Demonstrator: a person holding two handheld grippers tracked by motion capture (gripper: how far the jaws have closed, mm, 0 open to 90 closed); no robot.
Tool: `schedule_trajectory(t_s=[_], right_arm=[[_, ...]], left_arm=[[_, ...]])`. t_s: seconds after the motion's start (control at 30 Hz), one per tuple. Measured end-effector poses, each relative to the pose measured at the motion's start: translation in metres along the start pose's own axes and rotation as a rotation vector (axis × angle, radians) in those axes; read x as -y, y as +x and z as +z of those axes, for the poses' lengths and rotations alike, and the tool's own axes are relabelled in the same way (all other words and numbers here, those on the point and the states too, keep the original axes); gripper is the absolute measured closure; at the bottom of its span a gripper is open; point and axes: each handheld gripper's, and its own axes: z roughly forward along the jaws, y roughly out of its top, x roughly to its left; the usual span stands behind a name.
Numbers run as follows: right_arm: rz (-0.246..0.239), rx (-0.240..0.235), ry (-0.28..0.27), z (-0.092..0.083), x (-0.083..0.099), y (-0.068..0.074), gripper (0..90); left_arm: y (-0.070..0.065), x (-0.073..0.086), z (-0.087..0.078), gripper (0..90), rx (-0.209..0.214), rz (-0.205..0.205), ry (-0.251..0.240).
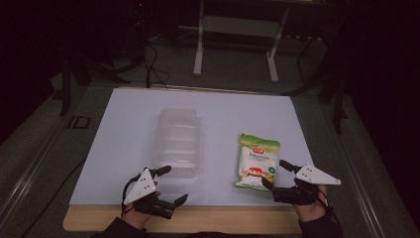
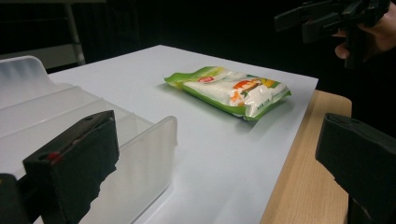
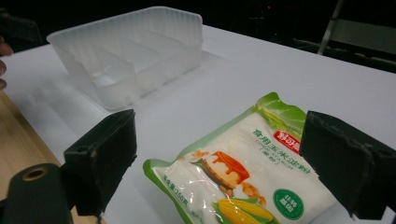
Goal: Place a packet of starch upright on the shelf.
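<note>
A green and white food packet with a corn picture lies flat on the white board, right of centre; it also lies in the left gripper view and close up in the right gripper view. A clear plastic tray with dividers stands left of it, empty. My right gripper is open, its jaws straddling the packet's near end without touching it. My left gripper is open beside the tray's near end, holding nothing.
The board rests on a wooden table whose front edge runs under both hands. A white metal frame and cables stand on the dark floor beyond the board. Bare board surrounds the tray and packet.
</note>
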Motion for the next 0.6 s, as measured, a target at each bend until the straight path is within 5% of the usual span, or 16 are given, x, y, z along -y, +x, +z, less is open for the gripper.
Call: schedule_trajectory(t_s=[0.3,0.47,0.6], right_arm=[[-0.037,-0.064,0.007,0.002,-0.007,0.01,11.2],[0.023,-0.11,-0.025,-0.002,-0.019,0.013,11.1],[0.01,-0.116,-0.043,-0.006,-0.031,0.011,11.0]], left_arm=[[-0.002,0.0,0.001,0.0,0.011,0.006,0.008],[-0.003,0.0,0.002,0.0,0.018,0.009,0.008],[-0.002,0.0,0.002,0.0,0.019,0.005,0.008]])
